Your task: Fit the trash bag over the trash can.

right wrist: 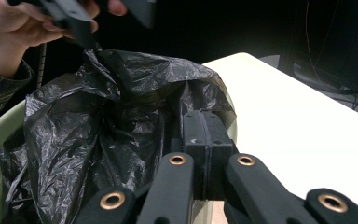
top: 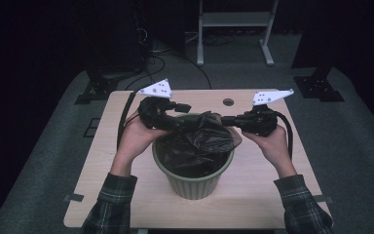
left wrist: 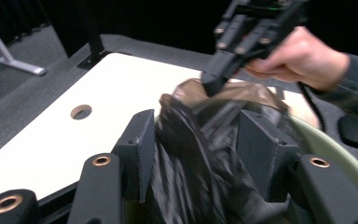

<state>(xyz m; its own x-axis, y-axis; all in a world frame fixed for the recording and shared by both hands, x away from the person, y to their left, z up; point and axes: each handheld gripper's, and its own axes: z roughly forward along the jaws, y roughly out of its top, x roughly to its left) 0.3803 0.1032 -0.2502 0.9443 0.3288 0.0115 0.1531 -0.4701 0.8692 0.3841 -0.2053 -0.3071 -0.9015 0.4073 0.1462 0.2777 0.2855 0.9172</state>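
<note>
A green ribbed bin (top: 195, 183) stands mid-table, lined with a crumpled black plastic bag (top: 204, 141). My right gripper (top: 224, 120) is at the bin's far right rim, shut on the bag's edge; its jaws (right wrist: 206, 126) are pressed together against the bag (right wrist: 98, 121). From the left gripper view I see its tip (left wrist: 212, 86) pinching a stretched fold of film. My left gripper (top: 181, 114) hovers over the far left rim with its jaws apart. The bag (left wrist: 191, 186) bunches loosely between them. A peak of the bag reaches up to one left finger (right wrist: 81, 30).
The light wooden table (top: 272, 195) has a round hole (top: 228, 102) near its far edge. Beyond it stand a white frame (top: 233, 19) and two dark stand bases (top: 92, 90) on grey carpet. The bin's rim (left wrist: 335, 144) lies just below both grippers.
</note>
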